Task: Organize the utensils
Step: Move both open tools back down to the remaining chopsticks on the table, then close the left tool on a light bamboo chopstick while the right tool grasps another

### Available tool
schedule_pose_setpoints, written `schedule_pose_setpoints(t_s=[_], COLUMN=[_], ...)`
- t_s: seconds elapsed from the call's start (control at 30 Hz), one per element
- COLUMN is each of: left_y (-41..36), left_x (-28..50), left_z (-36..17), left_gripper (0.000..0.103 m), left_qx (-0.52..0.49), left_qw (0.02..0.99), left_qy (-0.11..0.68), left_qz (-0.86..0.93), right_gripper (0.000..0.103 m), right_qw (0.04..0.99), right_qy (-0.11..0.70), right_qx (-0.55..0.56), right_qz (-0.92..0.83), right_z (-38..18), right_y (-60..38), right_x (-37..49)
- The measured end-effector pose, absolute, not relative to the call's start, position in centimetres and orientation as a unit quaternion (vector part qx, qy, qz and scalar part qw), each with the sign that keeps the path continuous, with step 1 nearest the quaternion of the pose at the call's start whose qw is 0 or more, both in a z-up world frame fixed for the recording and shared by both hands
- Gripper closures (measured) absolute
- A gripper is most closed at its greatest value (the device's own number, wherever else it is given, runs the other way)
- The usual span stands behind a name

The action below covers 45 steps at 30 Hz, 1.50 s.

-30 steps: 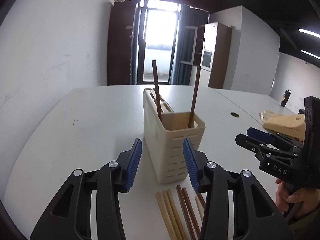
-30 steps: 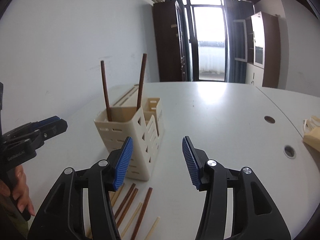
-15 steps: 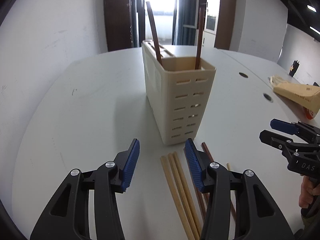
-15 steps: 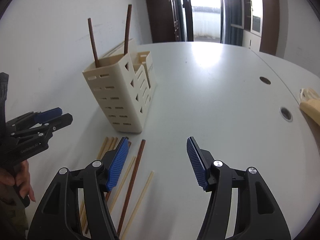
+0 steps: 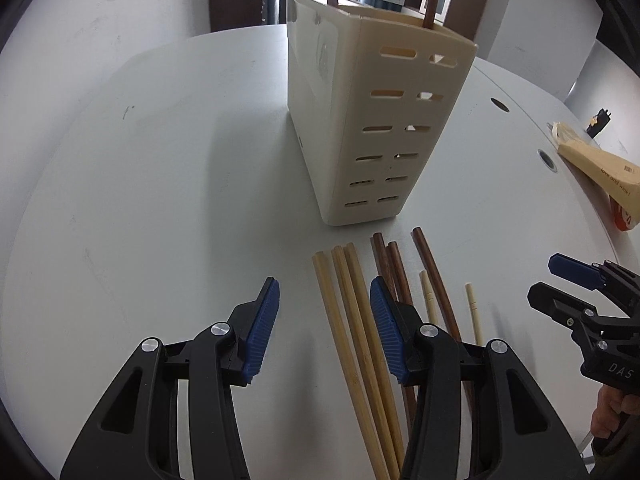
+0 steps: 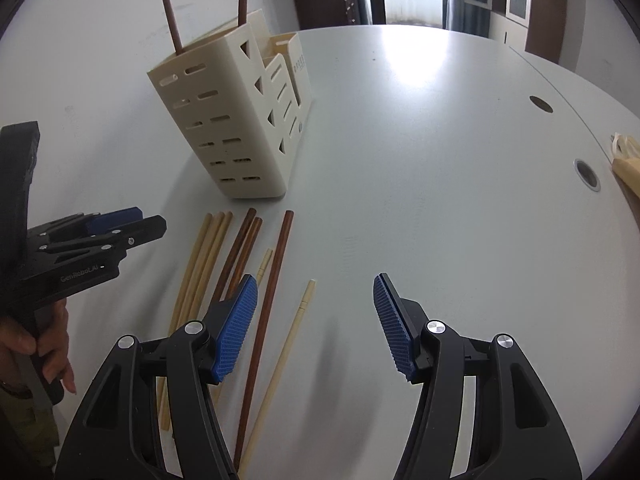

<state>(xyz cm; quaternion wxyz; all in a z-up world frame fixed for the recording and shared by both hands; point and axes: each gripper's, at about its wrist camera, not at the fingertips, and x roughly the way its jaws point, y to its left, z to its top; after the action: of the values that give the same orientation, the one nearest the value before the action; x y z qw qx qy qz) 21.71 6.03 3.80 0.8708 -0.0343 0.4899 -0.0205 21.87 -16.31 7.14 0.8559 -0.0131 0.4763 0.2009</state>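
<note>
Blue ribbed pads face each other with a clear gap on both sets of tongs, and neither clamps anything. My left tongs (image 5: 324, 328) hover low over the counter (image 5: 160, 200), with the three pale bamboo chopsticks (image 5: 352, 320) lying between the pads at lower centre of the left view, not yet touched. My right tongs (image 6: 316, 324) stand wider apart; in the lower centre of the right view one dark chopstick (image 6: 268, 312) and one thin pale chopstick (image 6: 288, 348) lie in the gap, nearer the left-hand pad.

Outward from there, a pair of dark chopsticks (image 6: 240, 252) lies between the bamboo group and the single dark one, all roughly parallel with their tips pointing toward the cream utensil holder (image 5: 372, 120). The holder stands upright just beyond those tips, at upper centre of the left view, with two dark chopsticks (image 6: 170, 12) already upright in its tallest compartment.

Step in hand, as I judge it: picking sticks off the counter. To do it well I would take one stick per set of tongs, centre it between the pads before closing, and grip near mid-length so it lifts level and does not drag its neighbours. The touching bamboo sticks risk being pinched together.
</note>
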Motion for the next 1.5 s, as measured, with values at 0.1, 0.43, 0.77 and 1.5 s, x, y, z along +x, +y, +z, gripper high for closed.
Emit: schedule_pose_setpoints(t_s=[0.1,0.43,0.77,1.5], left_y=[6.1,5.3,5.3,2.2], left_x=[22.3,24.4,25.2,25.1], left_z=[2.9,0.8,-0.3,-0.3], left_gripper=[0.056,0.065,0.069,0.097], left_qx=[-0.029,-0.013,-0.005,0.053], left_qw=[0.863,0.847,0.842,0.844], left_qy=[0.504,0.531,0.54,0.534], left_qz=[-0.013,-0.006,0.003,-0.005], right_gripper=[0.043,0.056,0.056,0.097], right_qw=[0.85,0.835,0.829,0.828], right_qy=[0.489,0.516,0.529,0.532], right_qx=[-0.014,-0.024,-0.033,-0.054], right_qz=[0.196,0.191,0.18,0.168], right_z=[6.3,3.8,2.1,1.1], right_y=[-16.3,-15.5,-14.8,-13.7], right_x=[22.2,23.1,23.8,24.4])
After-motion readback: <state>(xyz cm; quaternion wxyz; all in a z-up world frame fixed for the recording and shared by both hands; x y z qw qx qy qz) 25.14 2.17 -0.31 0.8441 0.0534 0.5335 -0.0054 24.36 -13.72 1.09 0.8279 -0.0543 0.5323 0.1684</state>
